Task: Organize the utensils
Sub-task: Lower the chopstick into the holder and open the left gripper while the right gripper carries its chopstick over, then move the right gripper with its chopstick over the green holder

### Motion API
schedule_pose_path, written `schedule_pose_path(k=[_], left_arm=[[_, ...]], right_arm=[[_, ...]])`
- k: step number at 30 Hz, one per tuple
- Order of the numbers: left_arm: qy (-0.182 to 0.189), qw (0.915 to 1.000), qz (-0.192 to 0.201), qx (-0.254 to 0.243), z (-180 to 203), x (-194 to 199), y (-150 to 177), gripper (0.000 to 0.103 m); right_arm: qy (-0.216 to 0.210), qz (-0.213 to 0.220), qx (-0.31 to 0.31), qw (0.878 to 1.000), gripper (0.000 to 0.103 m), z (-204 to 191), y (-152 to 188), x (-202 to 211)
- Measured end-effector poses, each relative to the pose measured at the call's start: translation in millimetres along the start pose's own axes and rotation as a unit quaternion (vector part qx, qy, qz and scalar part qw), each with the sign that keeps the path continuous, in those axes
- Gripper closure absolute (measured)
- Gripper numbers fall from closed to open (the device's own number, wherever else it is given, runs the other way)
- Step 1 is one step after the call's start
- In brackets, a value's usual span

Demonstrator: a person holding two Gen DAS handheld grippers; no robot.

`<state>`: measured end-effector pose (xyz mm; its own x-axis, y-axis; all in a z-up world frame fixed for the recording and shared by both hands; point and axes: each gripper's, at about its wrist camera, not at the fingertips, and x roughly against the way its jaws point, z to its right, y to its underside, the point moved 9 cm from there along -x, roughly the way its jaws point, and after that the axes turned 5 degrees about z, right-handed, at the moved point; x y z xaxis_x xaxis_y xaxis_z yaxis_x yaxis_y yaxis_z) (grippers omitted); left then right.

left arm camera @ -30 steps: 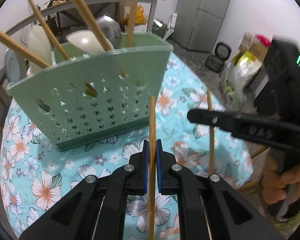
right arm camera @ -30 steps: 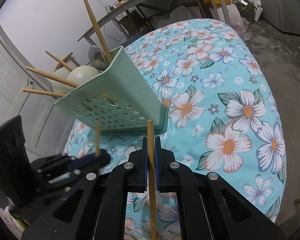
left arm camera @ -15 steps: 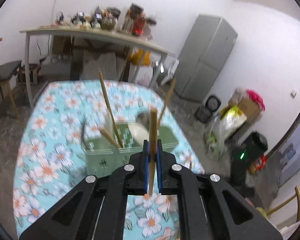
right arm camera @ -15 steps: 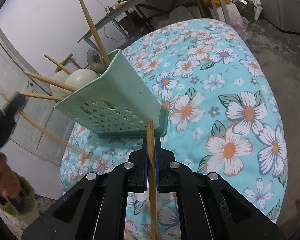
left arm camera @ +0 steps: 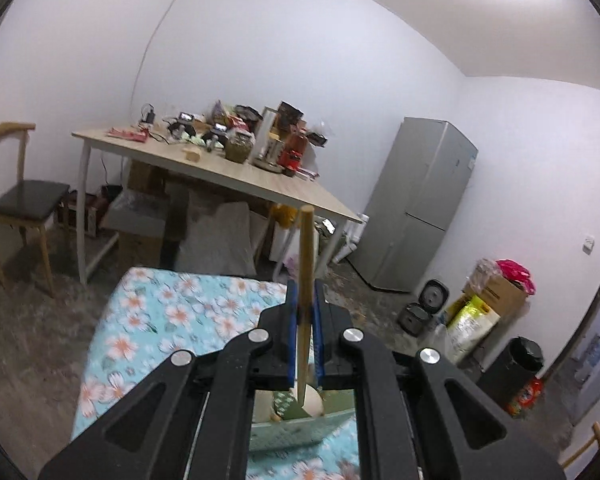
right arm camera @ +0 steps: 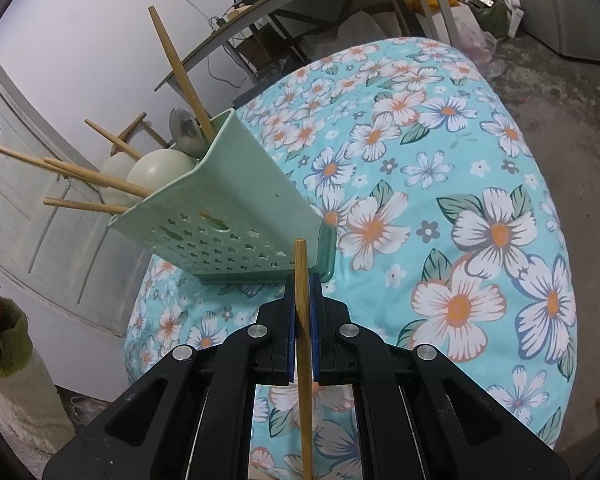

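My left gripper (left arm camera: 305, 312) is shut on a wooden chopstick (left arm camera: 305, 248) that stands upright between its blue pads. It is raised above the green utensil holder (left arm camera: 300, 426), which shows only below its fingers with a white spoon (left arm camera: 311, 400) inside. My right gripper (right arm camera: 303, 300) is shut on a second chopstick (right arm camera: 301, 268), low over the floral tablecloth (right arm camera: 460, 208) just in front of the holder (right arm camera: 228, 220). The holder contains several chopsticks, white spoons (right arm camera: 160, 168) and a metal spoon (right arm camera: 184, 132).
A wooden table (left arm camera: 228, 172) loaded with clutter stands behind, with a chair (left arm camera: 24, 200) to its left and a grey fridge (left arm camera: 416, 208) to its right. Boxes and a black bin (left arm camera: 516, 364) line the right wall. A green-sleeved hand (right arm camera: 4, 320) shows at the left edge.
My left gripper has lifted its chopstick from in front of the holder to above it, and its view has swung up toward the room. The right gripper has stayed still.
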<state>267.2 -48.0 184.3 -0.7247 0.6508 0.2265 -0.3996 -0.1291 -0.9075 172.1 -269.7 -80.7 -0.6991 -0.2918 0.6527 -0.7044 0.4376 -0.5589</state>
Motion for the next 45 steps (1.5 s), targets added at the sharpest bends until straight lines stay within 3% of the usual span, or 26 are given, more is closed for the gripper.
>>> schedule_pose_path(k=[9,18,21,23,32,40,45], left_arm=[[-0.025,0.9994,-0.022,-0.009,-16,-38,30,0.097],[0.008,0.9964,-0.08,0.028,-22,-70,80,0.096],[0.019,0.9941,-0.096,0.045,-24,-72,90,0.082],[0.021,0.9943,-0.09,0.054,-26,-68,90,0.066],[0.003,0.9966,-0.051,0.064,-41,-31,78,0.037],[-0.04,0.9964,-0.039,0.063,-69,5,93,0.023],[-0.074,0.9936,-0.05,0.069,-93,25,116,0.022]], right_arm=[[0.004,-0.001,-0.001,1.0,0.099,3,-1,1],[0.004,0.0,0.002,1.0,0.099,2,-2,4],[0.002,0.008,0.01,1.0,0.099,-3,-6,11],[0.0,0.016,0.017,1.0,0.099,-9,-11,18],[-0.04,0.091,0.091,0.991,0.099,-80,-60,72],[-0.136,0.165,0.171,0.962,0.099,-181,-116,133],[-0.144,0.203,0.217,0.944,0.099,-224,-143,148]])
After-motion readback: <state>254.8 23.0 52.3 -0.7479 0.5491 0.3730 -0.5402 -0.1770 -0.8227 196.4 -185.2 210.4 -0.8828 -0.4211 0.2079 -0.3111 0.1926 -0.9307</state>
